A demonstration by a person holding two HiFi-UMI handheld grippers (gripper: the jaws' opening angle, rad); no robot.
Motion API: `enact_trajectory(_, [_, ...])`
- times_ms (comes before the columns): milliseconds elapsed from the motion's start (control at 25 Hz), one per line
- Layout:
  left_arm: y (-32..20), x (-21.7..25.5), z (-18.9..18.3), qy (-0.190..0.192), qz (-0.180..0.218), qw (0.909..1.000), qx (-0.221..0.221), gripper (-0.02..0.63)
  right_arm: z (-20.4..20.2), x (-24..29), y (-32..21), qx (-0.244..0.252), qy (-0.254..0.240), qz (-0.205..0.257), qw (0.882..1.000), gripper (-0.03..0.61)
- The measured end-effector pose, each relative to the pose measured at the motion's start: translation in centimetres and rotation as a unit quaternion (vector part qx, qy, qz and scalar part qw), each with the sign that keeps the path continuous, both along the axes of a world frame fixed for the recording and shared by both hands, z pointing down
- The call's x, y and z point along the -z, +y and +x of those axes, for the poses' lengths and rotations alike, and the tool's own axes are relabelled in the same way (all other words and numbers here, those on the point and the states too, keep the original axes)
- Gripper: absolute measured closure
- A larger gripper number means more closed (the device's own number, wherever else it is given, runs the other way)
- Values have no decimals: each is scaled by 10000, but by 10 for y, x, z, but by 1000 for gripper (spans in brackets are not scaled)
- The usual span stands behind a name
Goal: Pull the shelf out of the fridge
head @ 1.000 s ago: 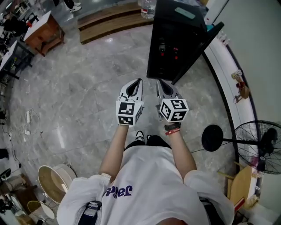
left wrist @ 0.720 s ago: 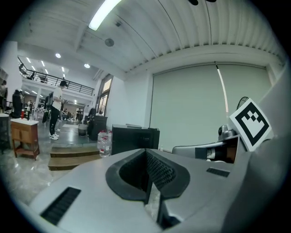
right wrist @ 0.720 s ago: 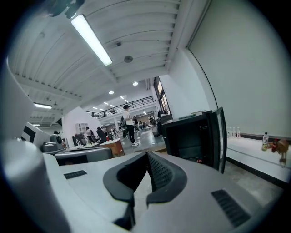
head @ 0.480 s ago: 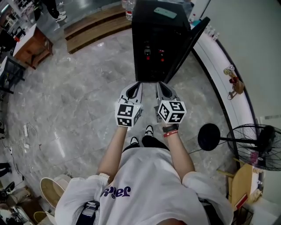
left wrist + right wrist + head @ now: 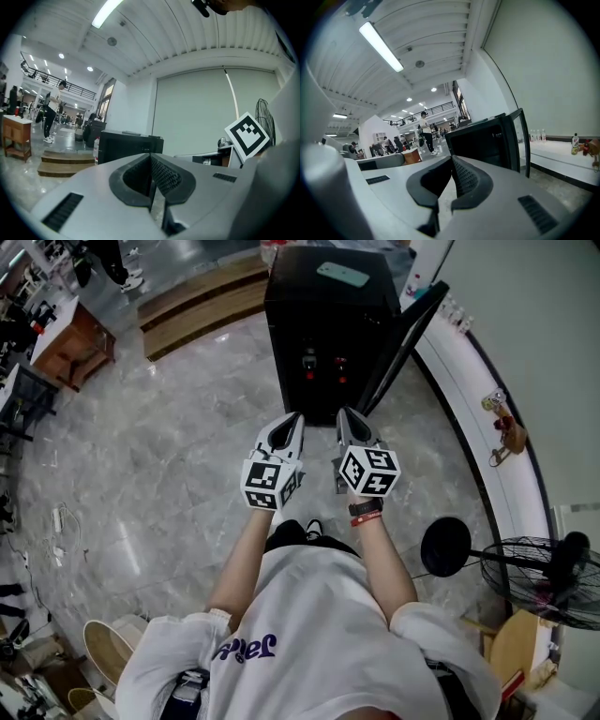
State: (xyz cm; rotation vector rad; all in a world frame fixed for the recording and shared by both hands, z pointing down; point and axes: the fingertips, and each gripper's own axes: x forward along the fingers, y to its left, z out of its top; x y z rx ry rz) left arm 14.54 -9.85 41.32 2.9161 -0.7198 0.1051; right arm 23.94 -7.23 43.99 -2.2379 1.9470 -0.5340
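Note:
A black fridge [image 5: 328,324] stands on the marble floor ahead of me, its door [image 5: 405,338] swung open to the right. Its inside is dark, with two red things [image 5: 323,362] showing; I cannot make out the shelf. My left gripper [image 5: 289,425] and right gripper [image 5: 345,421] are held side by side just short of the fridge front, both shut and empty. The left gripper view shows the left gripper [image 5: 151,157] with pads together and the fridge [image 5: 129,146] beyond. The right gripper [image 5: 452,160] points at the fridge [image 5: 480,140] and its open door [image 5: 521,138].
A floor fan [image 5: 544,568] with a round base [image 5: 445,547] stands at the right. A white ledge [image 5: 487,418] runs along the right wall. Wooden steps [image 5: 197,301] lie behind the fridge to the left, a wooden table [image 5: 70,334] farther left. A flat green thing [image 5: 342,275] lies on the fridge top.
The fridge has come closer to both grippers as the person walked toward it. Both grippers stayed shut and side by side.

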Motion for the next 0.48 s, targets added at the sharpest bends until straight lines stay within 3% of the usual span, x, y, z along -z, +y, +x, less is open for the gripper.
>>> enact_trajectory(480, [-40, -21, 25, -228, 177, 9996, 80, 595, 32, -26, -45, -28, -100, -88, 9999, 569])
